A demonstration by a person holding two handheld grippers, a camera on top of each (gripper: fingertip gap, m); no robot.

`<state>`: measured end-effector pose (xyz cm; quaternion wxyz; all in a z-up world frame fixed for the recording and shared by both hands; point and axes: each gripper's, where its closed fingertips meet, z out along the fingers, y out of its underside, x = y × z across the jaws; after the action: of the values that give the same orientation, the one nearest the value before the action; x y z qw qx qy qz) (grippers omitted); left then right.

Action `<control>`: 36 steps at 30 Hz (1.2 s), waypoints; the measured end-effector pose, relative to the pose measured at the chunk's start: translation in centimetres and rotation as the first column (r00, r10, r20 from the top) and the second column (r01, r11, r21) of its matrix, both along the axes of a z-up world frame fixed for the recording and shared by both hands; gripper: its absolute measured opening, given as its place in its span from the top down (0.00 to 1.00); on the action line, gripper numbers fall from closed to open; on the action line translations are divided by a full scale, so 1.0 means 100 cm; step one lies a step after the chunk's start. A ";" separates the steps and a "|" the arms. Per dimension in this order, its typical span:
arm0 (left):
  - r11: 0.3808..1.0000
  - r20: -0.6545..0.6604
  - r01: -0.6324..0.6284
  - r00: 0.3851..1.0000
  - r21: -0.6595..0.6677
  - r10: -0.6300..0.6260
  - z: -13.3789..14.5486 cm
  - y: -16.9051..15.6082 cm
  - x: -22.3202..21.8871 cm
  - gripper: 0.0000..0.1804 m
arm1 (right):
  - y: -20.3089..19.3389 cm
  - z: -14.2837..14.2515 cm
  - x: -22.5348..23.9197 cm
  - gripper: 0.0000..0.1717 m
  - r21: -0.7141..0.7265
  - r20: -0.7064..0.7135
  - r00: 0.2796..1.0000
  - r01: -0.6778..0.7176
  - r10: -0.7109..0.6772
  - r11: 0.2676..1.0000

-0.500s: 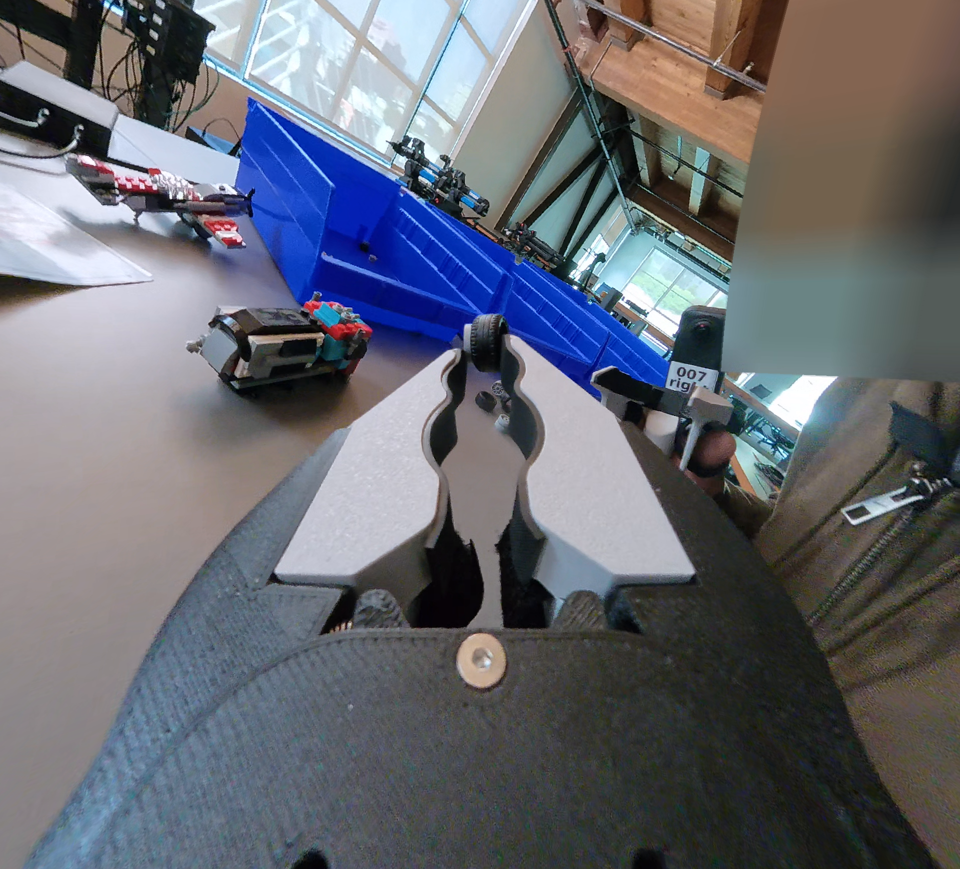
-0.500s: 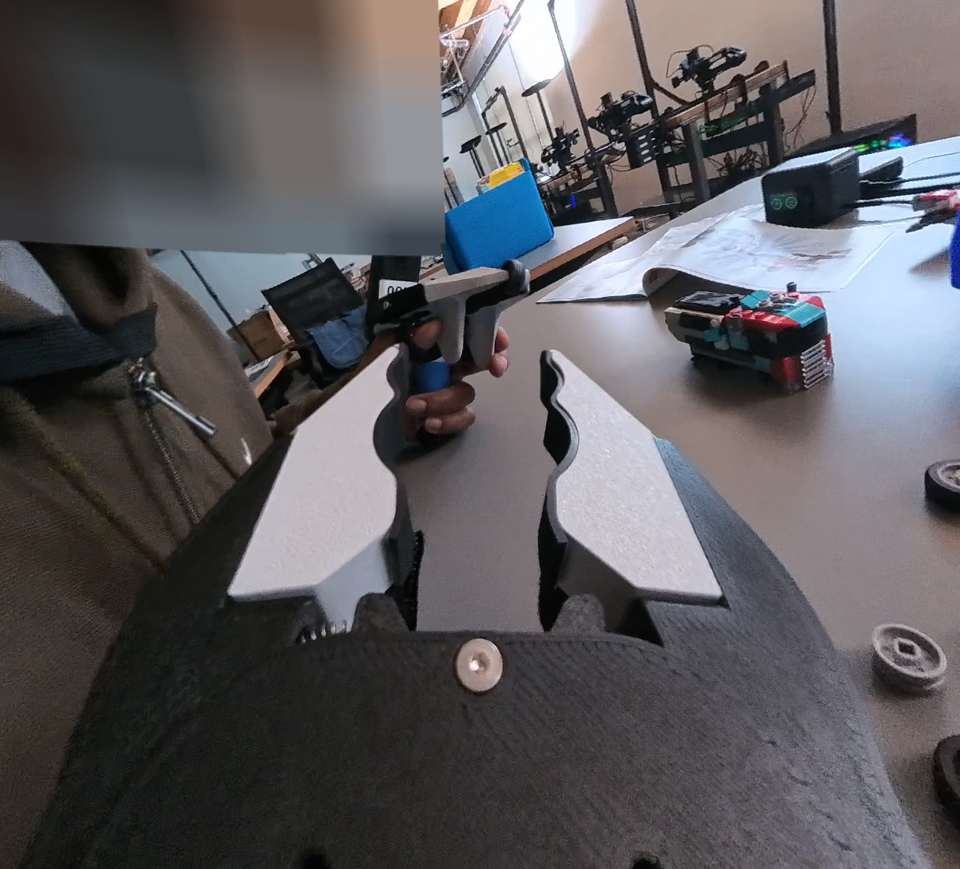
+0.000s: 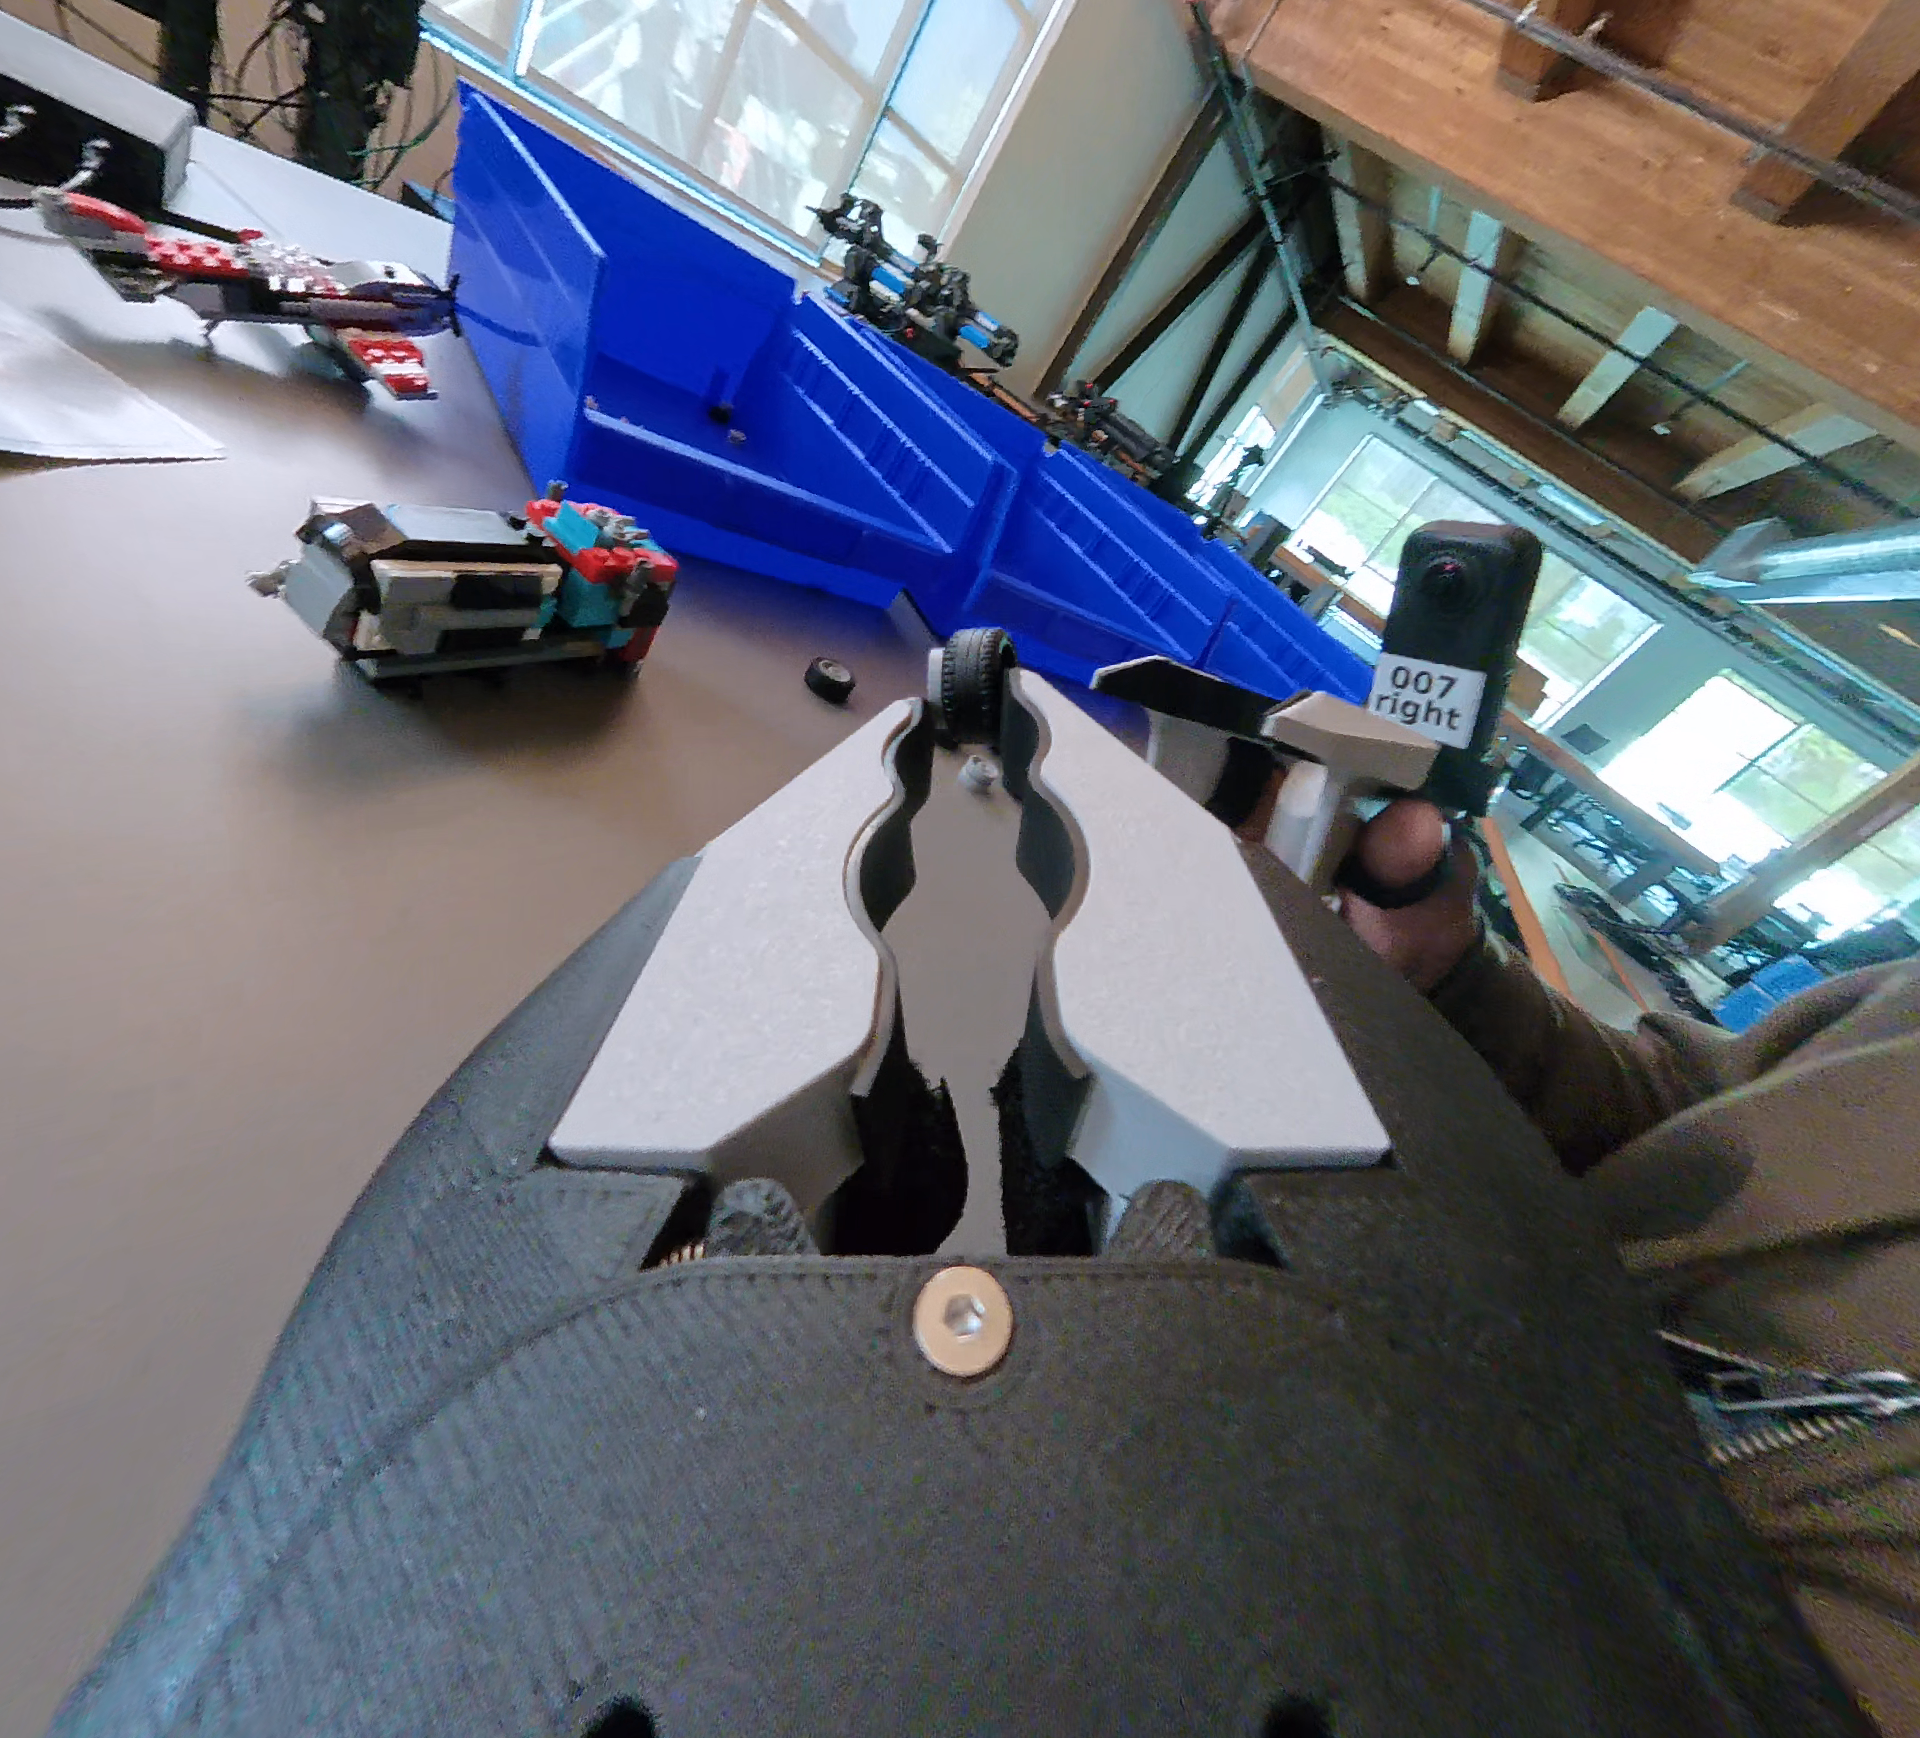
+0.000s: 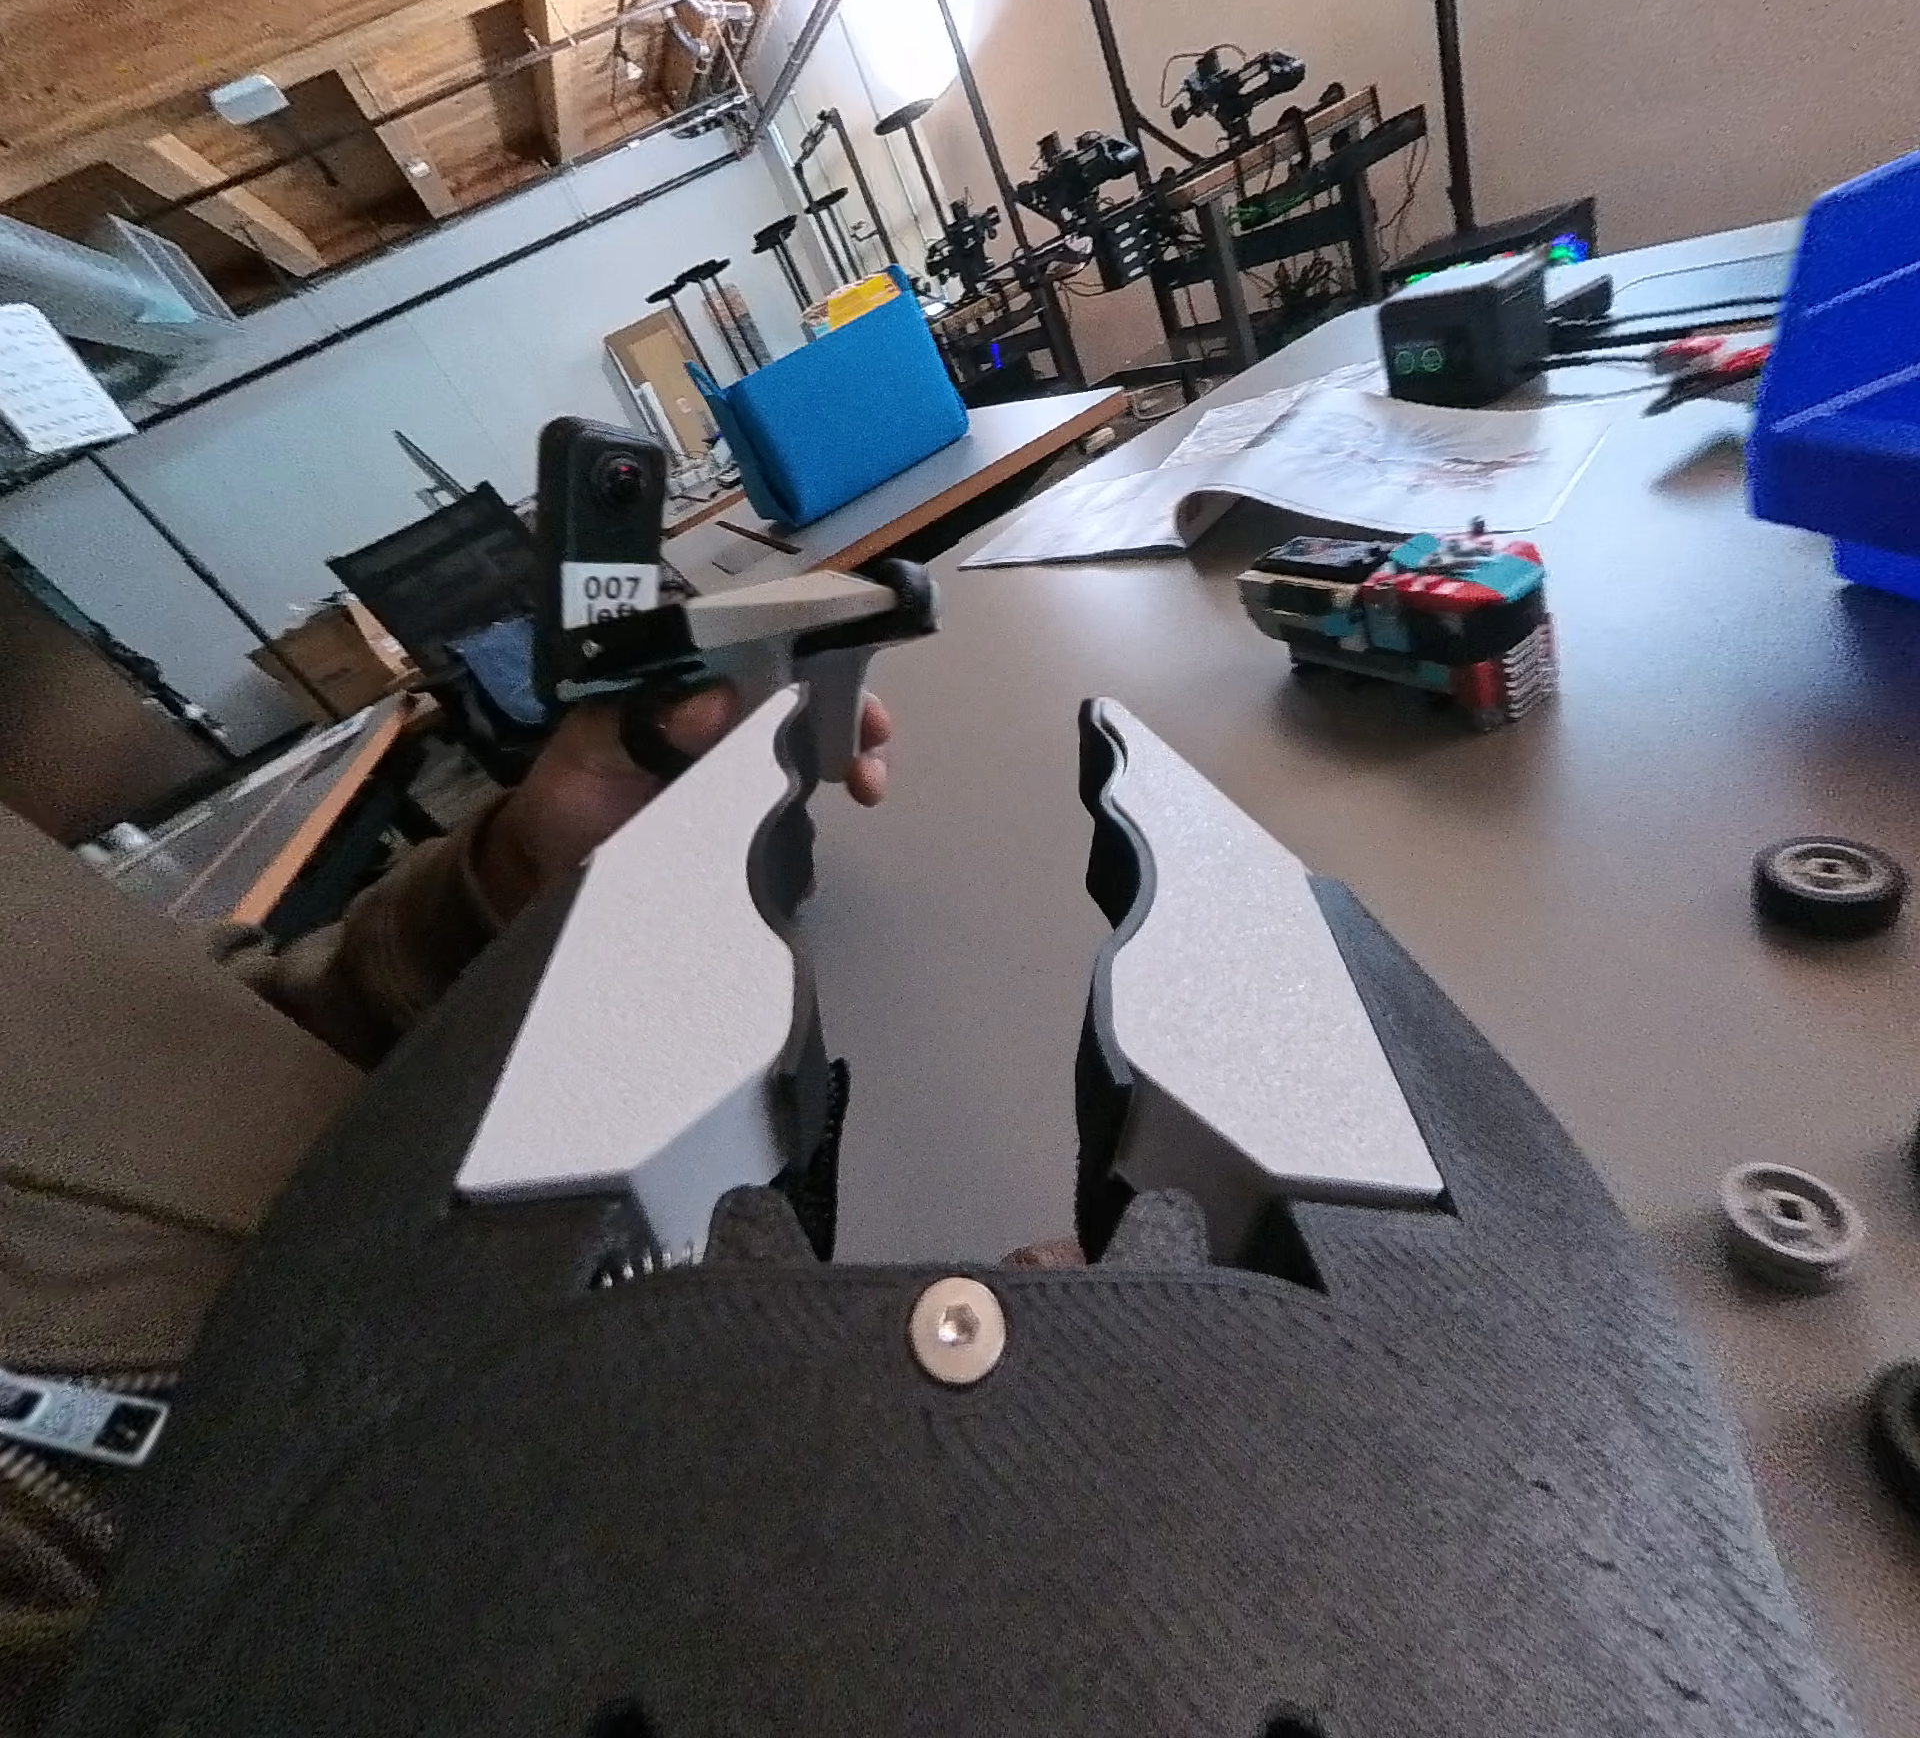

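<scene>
Above the table (image 3: 208,857), the left gripper (image 3: 975,686) pinched one ridged black tyre (image 3: 977,680); the right gripper (image 4: 940,732) gaped, two wheels (image 4: 1831,886) beside it.

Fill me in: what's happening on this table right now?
A person holds a gripper in each hand above a dark table. The left gripper has its fingers closed on a small black toy wheel, held up off the surface. The right gripper is open with nothing between its fingers. A brick-built vehicle, loose wheels and blue bins lie around them.
</scene>
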<state>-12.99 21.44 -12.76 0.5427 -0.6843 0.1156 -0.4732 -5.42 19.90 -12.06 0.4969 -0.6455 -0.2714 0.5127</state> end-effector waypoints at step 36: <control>0.996 -0.028 0.064 0.998 0.063 -0.062 0.019 0.047 -0.005 0.92 | 0.032 0.043 -0.050 0.71 0.084 -0.068 0.994 -0.082 0.088 0.993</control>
<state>-13.51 26.13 -10.91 0.5476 -0.6686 0.1591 -0.4774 -10.40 23.05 -7.73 0.5099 -0.5938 -0.3010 0.5448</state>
